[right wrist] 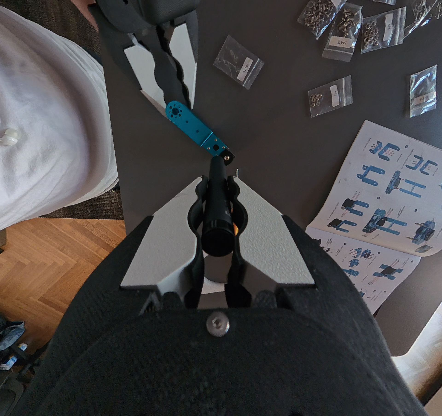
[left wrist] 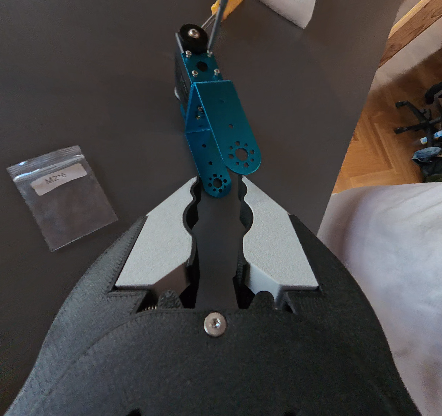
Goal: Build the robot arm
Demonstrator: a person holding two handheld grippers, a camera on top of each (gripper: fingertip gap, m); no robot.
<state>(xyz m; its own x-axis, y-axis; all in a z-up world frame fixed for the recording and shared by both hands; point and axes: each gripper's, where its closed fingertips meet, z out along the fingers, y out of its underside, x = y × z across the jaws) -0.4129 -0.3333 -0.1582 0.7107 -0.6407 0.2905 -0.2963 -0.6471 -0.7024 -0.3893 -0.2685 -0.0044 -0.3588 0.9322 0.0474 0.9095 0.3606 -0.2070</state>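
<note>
A blue metal bracket (left wrist: pixel 215 108) fixed to a black servo (left wrist: pixel 181 86) with a round black horn (left wrist: pixel 193 37) lies on the dark table (left wrist: pixel 95 69). My left gripper (left wrist: pixel 218 179) is open, its tips on either side of the bracket's lower rounded end, with a small gap on each side. It also shows in the right wrist view (right wrist: pixel 178 107) at the bracket's end (right wrist: pixel 175 113). My right gripper (right wrist: pixel 218 179) is shut on a black-handled screwdriver (right wrist: pixel 217 213). The screwdriver's shaft (left wrist: pixel 216 22) points down onto a screw at the bracket's far corner (left wrist: pixel 210 52).
A small clear bag (left wrist: pixel 59 194) lies left of my left gripper. Several bags of screws and nuts (right wrist: pixel 334 19) lie at the far right, and an open instruction booklet (right wrist: pixel 382 201) lies to the right. A yellow-handled tool (left wrist: pixel 233 0) lies behind the servo. A person in white (right wrist: pixel 47 117) stands at the table edge.
</note>
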